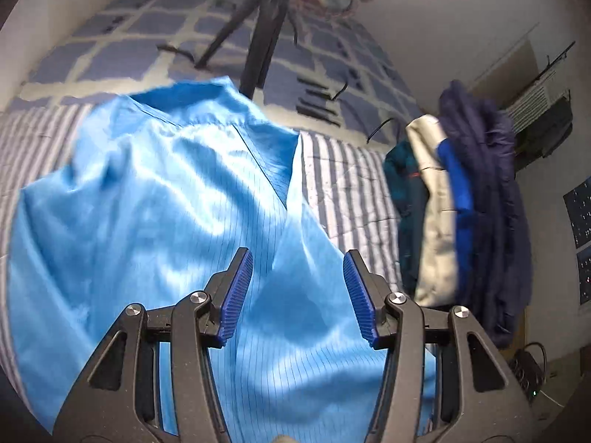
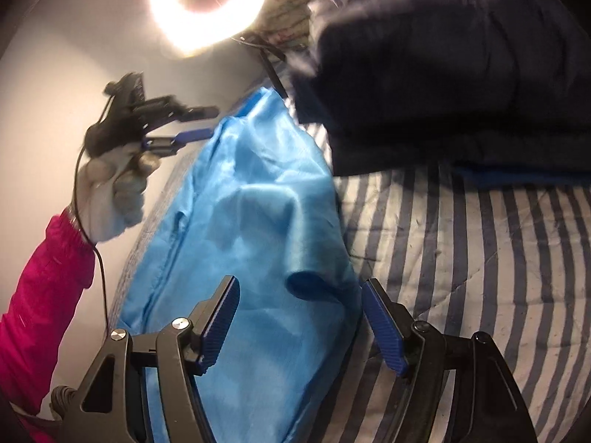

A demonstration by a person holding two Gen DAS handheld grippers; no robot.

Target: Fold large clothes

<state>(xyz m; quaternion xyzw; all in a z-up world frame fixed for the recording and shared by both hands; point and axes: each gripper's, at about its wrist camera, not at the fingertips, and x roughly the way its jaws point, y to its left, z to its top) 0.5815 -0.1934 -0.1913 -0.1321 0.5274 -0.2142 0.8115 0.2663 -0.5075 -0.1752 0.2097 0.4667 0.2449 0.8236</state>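
Observation:
A shiny light-blue garment [image 1: 177, 199] with thin pinstripes lies spread on the striped bedding; its collar points to the far side. It also shows in the right wrist view [image 2: 251, 221]. My left gripper [image 1: 297, 258] is open and empty, hovering over the garment's near part. It also shows in the right wrist view [image 2: 207, 123], held by a gloved hand above the garment's far end. My right gripper [image 2: 299, 288] is open and empty above the garment's right edge, where a fold bulges between the jaws.
A pile of folded dark clothes [image 1: 465, 199] stands on the bed to the right; it also shows in the right wrist view [image 2: 443, 74]. A black tripod [image 1: 258, 37] stands on the checked blanket [image 1: 110, 48] beyond. A ring light [image 2: 207, 3] glares above. The striped bedding [image 2: 480, 251] lies bare at right.

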